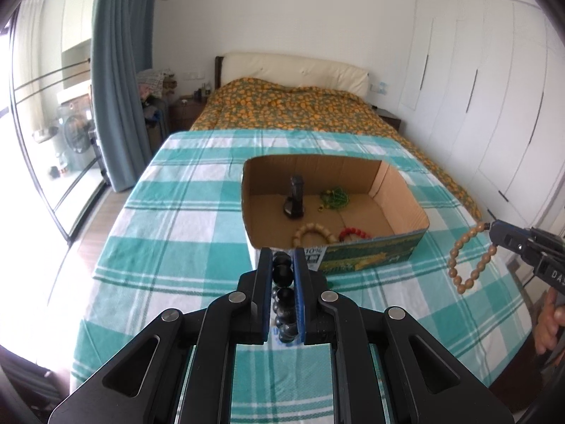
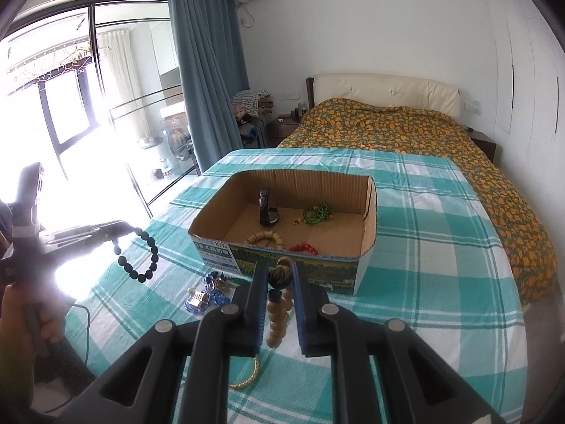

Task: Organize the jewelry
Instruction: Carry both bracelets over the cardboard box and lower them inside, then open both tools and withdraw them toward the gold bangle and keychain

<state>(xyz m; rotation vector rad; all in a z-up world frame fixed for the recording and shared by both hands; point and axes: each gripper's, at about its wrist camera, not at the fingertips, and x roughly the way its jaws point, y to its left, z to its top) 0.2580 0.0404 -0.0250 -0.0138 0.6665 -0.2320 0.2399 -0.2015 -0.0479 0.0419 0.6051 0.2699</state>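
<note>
My left gripper [image 1: 282, 252] is shut on a black bead bracelet [image 1: 282, 275], which hangs as a loop [image 2: 141, 258] off the gripper's tips [image 2: 132, 228] in the right wrist view. My right gripper [image 2: 279, 268] is shut on a tan wooden bead bracelet [image 2: 277, 321] with a dark striped bead at the top; from the left wrist view that bracelet [image 1: 466, 258] dangles from the gripper [image 1: 492, 229]. Both hang above the checked cloth, short of the open cardboard box [image 1: 409, 194]. Inside lie a tan bracelet [image 1: 310, 231], a red bracelet [image 1: 355, 233], a green necklace [image 1: 333, 196] and a black watch [image 1: 295, 198].
Blue jewelry pieces [image 2: 206, 291] and a gold bangle [image 2: 247, 374] lie on the teal checked cloth [image 2: 441, 247] in front of the box [image 2: 370, 212]. A hand [image 2: 31, 314] grips the left tool; another hand [image 1: 551, 321] the right. Beyond is a bed with an orange flowered cover [image 1: 300, 106].
</note>
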